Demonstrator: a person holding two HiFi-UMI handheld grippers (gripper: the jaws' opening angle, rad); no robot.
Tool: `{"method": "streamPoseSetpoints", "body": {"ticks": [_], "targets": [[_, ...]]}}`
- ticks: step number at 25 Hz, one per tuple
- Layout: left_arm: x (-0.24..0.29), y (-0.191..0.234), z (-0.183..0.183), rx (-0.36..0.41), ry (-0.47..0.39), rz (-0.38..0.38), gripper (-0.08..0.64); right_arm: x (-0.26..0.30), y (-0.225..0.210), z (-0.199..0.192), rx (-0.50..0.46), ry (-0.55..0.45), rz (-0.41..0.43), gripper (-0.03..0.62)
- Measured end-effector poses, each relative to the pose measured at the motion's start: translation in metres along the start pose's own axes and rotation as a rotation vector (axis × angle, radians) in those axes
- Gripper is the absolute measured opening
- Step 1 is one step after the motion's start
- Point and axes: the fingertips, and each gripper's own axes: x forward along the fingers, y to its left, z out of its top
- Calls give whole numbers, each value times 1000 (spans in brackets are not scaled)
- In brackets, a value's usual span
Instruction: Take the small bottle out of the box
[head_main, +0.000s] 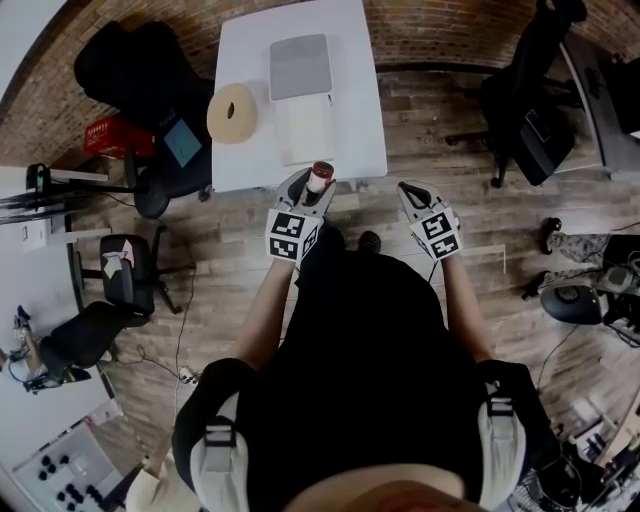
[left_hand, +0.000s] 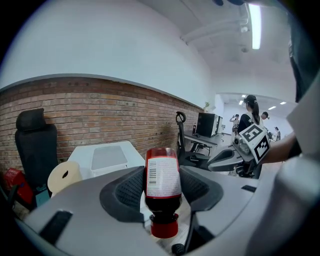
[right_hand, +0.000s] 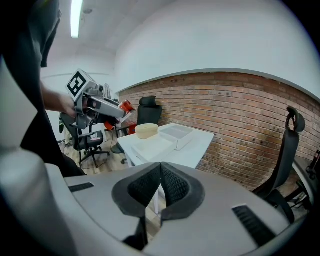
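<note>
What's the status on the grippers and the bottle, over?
Left gripper shut on the small bottle. Right gripper shut, empty. Bottle out of the box, near the table front edge. Nothing in the way.

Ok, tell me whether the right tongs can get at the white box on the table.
Probably yes: the right tongs, shut and empty, hang just off the table's near edge, and nothing blocks the way to the white box.

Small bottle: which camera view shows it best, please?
The left gripper view: the small bottle fills the middle, label and red cap plain, clamped between the jaws. The head view shows it tiny at the left gripper. The right gripper view does not show it clearly.
</note>
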Motion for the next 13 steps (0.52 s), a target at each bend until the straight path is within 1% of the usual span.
{"method": "streamPoseSetpoints", "body": {"ticks": [7, 13], "targets": [[5, 5, 5, -18, -9, -6, 227, 4, -7, 0, -1, 2, -6, -3], [5, 12, -3, -41, 14, 4, 227, 8, -4, -2, 6, 9, 7, -3]]}}
